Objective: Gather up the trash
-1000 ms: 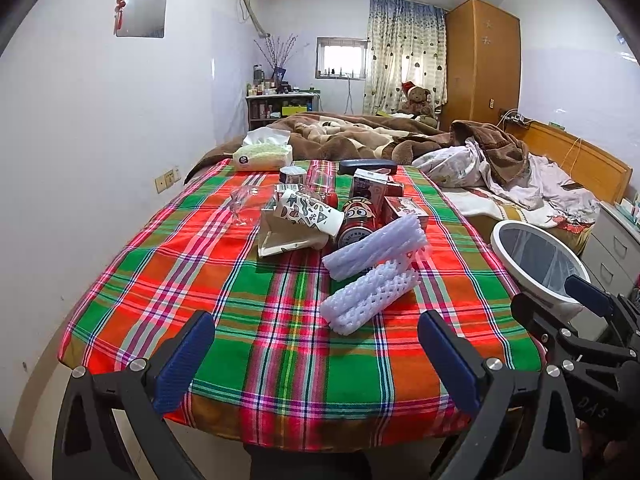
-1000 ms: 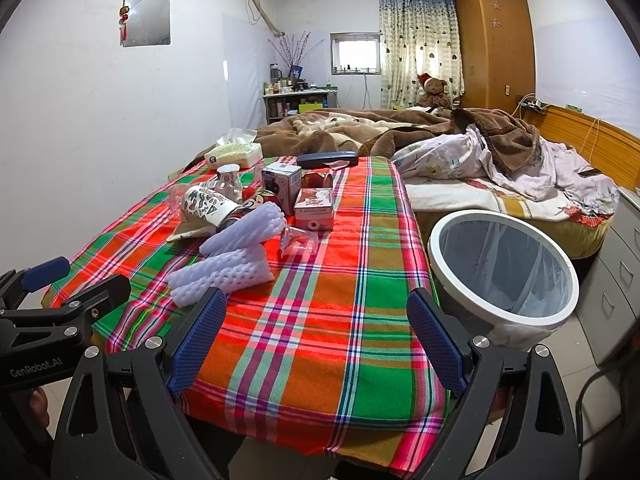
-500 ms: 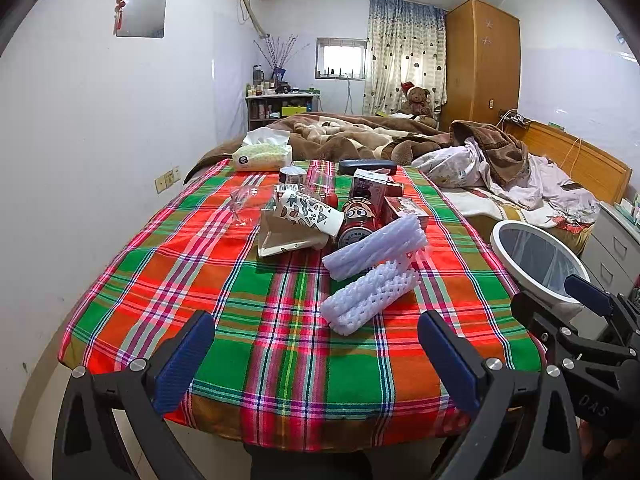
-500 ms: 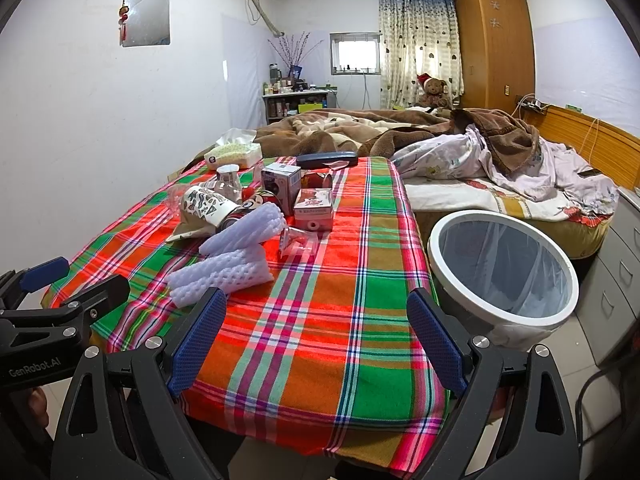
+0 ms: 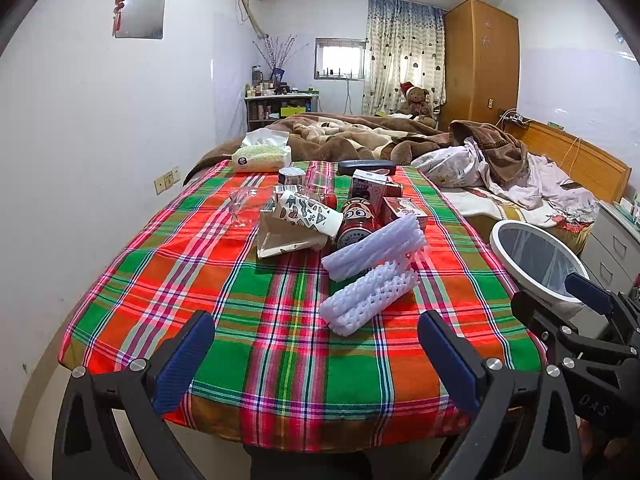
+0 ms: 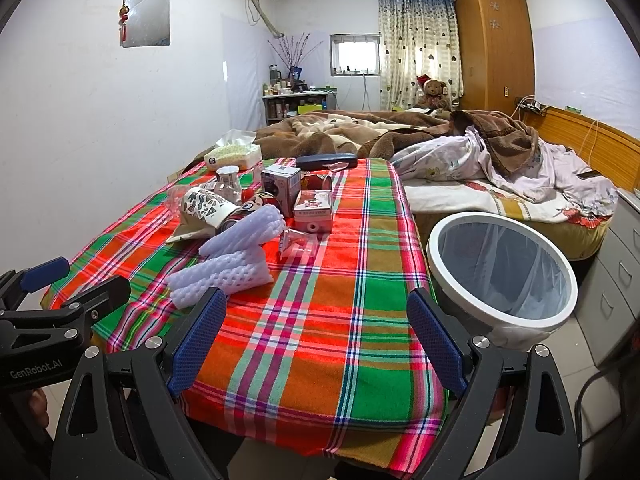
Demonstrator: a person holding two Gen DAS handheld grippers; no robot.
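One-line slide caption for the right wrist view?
Open right claw hovers at the edge of the plaid table, foam nets ahead and lined bin alongside.

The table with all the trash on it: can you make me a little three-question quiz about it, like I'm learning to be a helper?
1. True or false: the bin stands on the table.
2. Which trash lies nearest the left gripper? A) foam sleeves B) red can C) tissue pack
3. Fill in: the jaws of both grippers are ____ and hold nothing.

Key:
1. False. It stands on the floor, beside the table's right edge.
2. A.
3. Open. The right gripper hangs at the near table edge, too.
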